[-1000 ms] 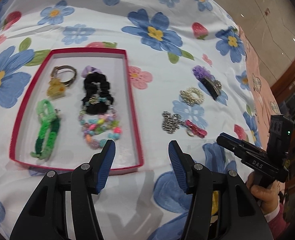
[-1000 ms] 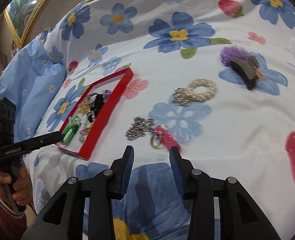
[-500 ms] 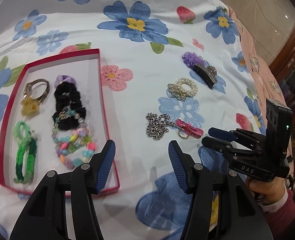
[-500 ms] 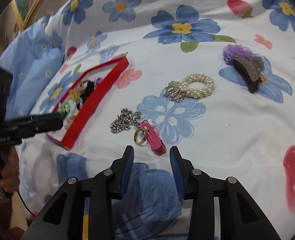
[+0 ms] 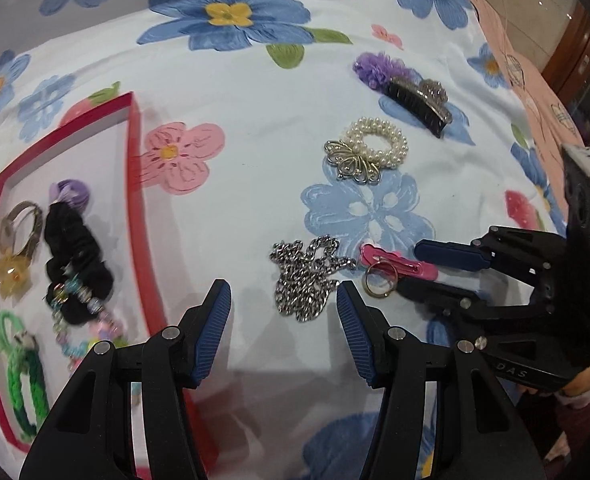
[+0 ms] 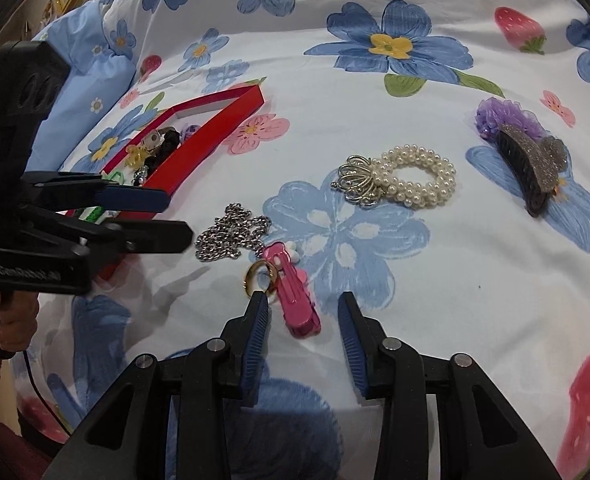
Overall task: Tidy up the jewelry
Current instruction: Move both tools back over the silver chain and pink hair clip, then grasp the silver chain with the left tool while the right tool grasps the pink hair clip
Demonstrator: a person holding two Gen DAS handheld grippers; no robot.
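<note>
Right tongs (image 6: 302, 312) spread wide around pink hair clip (image 6: 294, 292) beside gold ring (image 6: 259, 277), left tongs (image 5: 283, 300) wide and empty near silver chain (image 5: 308, 276), red tray (image 5: 145, 232) to the left

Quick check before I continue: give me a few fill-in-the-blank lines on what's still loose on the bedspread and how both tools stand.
1. The right tool is open with the pink ____ between its fingers.
2. The gold ring lies touching that clip, on the side toward the silver ____.
3. The pearl bracelet lies ____ the red tray.
4. The left tool is ____, in front of the silver chain.

Missing words: hair clip; chain; outside; open
</note>
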